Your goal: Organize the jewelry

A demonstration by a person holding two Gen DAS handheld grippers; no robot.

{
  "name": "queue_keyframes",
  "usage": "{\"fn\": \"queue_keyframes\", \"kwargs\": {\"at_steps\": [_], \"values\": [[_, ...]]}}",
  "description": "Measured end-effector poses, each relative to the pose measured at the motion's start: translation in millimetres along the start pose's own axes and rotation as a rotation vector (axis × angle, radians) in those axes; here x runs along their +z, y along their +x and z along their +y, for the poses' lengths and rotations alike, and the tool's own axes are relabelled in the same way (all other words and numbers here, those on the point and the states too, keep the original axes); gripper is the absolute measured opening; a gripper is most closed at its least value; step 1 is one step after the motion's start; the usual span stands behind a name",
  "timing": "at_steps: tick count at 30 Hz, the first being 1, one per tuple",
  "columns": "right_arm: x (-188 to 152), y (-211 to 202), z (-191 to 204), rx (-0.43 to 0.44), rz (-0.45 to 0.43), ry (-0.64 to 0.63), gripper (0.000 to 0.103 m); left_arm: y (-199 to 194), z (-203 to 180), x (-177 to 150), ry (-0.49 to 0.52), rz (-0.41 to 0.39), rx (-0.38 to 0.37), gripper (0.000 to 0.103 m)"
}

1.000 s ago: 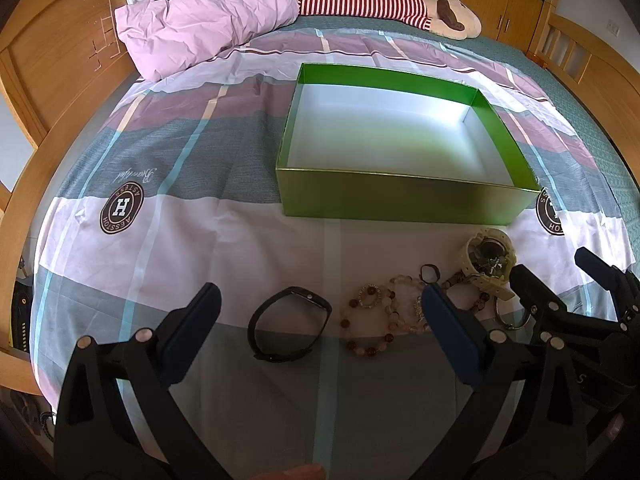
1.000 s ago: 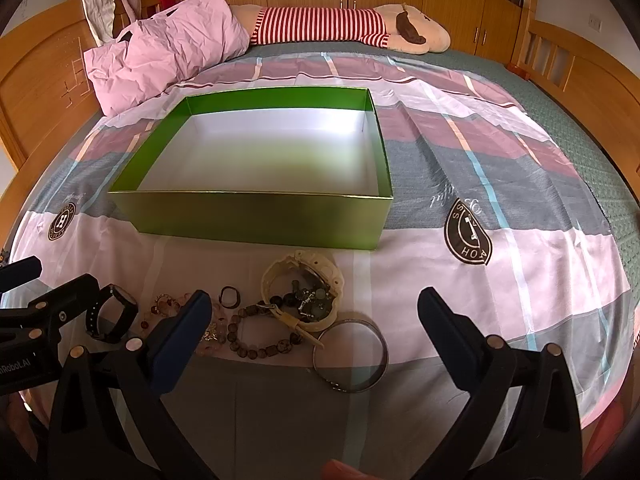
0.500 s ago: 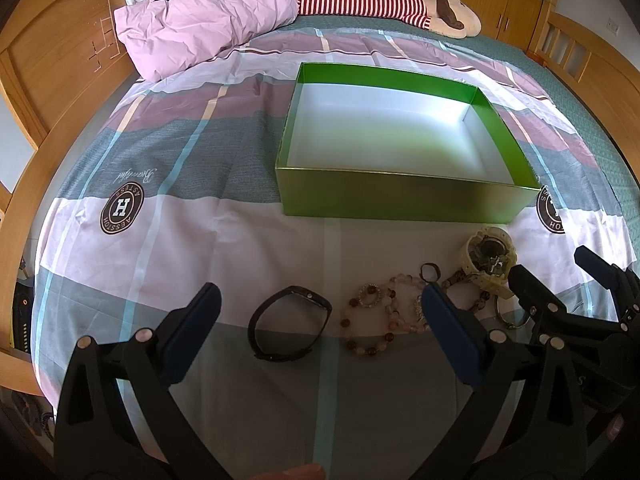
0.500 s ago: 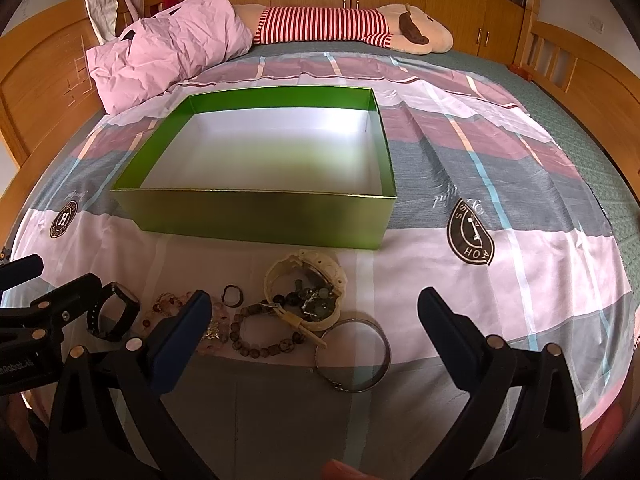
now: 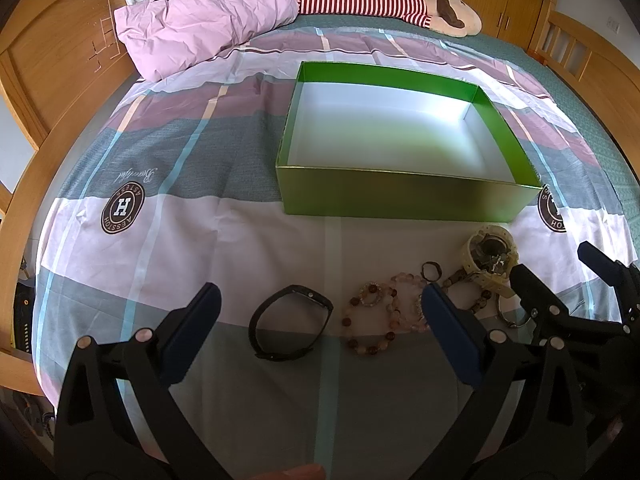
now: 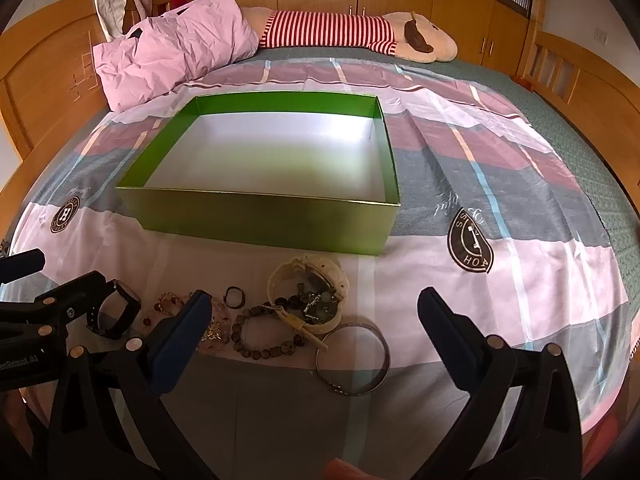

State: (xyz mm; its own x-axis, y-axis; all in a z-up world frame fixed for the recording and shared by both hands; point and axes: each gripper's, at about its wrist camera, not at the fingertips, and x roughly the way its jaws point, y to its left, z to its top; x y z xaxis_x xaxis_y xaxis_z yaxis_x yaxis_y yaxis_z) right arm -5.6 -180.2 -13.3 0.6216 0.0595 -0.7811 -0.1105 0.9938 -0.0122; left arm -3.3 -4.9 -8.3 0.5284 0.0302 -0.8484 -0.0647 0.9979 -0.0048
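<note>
Green box (image 6: 264,220) walls jewelry (image 6: 280,320) behind; bedspread (image 6: 500,300) rightward seems open.

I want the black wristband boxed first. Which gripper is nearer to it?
Left. The black wristband lies between the open fingers of the left gripper, just ahead. The right gripper, also open, sits over the metal bangle, past the beaded bracelets.

Box (image 6: 264,220) centre frame: glossy green card, smooth white inside. Sheet (image 6: 500,280): matt printed cloth, creased. Bangle (image 6: 352,358) lower centre: shiny metal. Band (image 5: 290,328): matt black plastic. Bracelet (image 5: 370,326): polished beads. Headboard (image 5: 52,60) upper left: smooth wood.
</note>
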Motion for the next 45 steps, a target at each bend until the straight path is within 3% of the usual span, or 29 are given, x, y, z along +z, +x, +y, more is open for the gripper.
{"fn": "queue_keyframes", "kwargs": {"at_steps": [4, 8, 10, 13, 15, 18, 22, 24, 27, 30, 32, 34, 36, 41, 45], "values": [[4.3, 2.8, -8.8, -0.074, 0.003, 0.013, 0.102, -6.4, 23.2, 6.0, -0.077, -0.035, 0.006, 0.101], [6.8, 21.9, -29.9, -0.061, 0.119, 0.066, 0.102, -2.8, 54.6, 13.6, -0.159, -0.011, 0.005, 0.101], [3.0, 30.5, -44.1, 0.01, 0.193, 0.152, 0.091, 1.9, 68.1, 14.0, -0.198, 0.016, 0.009, 0.099], [-1.5, 33.7, -41.4, 0.036, 0.23, 0.142, 0.07, 8.9, 80.3, 10.3, -0.244, 0.059, -0.035, 0.089], [-3.0, 32.3, -34.3, 0.036, 0.228, 0.115, 0.064, 13.8, 77.2, 6.7, -0.238, 0.084, -0.054, 0.086], [-4.1, 34.7, -35.9, 0.031, 0.228, 0.13, 0.053, 24.4, 66.1, 2.0, -0.193, 0.132, -0.02, 0.08], [-1.6, 43.8, -43.3, 0.028, 0.255, 0.157, 0.052, 39.6, 58.8, -3.0, -0.167, 0.2, -0.009, 0.08], [13.2, 51.7, -36.7, 0.048, 0.259, 0.116, 0.052, 44.1, 58.2, -3.6, -0.169, 0.219, -0.017, 0.08], [29.4, 64.5, -28.7, 0.006, 0.262, 0.044, 0.051, 49.3, 60.6, -5.0, -0.181, 0.229, -0.016, 0.08], [27.8, 80.8, -29.3, 0.104, 0.328, 0.089, 0.033, 58.3, 64.0, -7.3, -0.176, 0.259, 0.0, 0.076], [20.3, 89.0, -26.9, 0.104, 0.376, 0.088, 0.033, 63.8, 65.2, -7.7, -0.183, 0.277, -0.007, 0.071], [18.7, 90.4, -26.5, 0.101, 0.367, 0.082, 0.031, 66.1, 66.1, -8.0, -0.19, 0.284, -0.012, 0.071], [19.7, 85.2, -30.4, 0.106, 0.338, 0.099, 0.022, 66.1, 64.3, -8.5, -0.187, 0.284, -0.021, 0.068], [23.7, 53.4, -37.2, 0.165, 0.239, 0.133, 0.021, 66.9, 57.6, -12.9, -0.171, 0.294, -0.053, 0.038], [23.1, 25.3, -35.1, 0.26, 0.168, 0.133, 0.021, 67.8, 55.0, -14.0, -0.172, 0.297, -0.055, 0.036]]}}
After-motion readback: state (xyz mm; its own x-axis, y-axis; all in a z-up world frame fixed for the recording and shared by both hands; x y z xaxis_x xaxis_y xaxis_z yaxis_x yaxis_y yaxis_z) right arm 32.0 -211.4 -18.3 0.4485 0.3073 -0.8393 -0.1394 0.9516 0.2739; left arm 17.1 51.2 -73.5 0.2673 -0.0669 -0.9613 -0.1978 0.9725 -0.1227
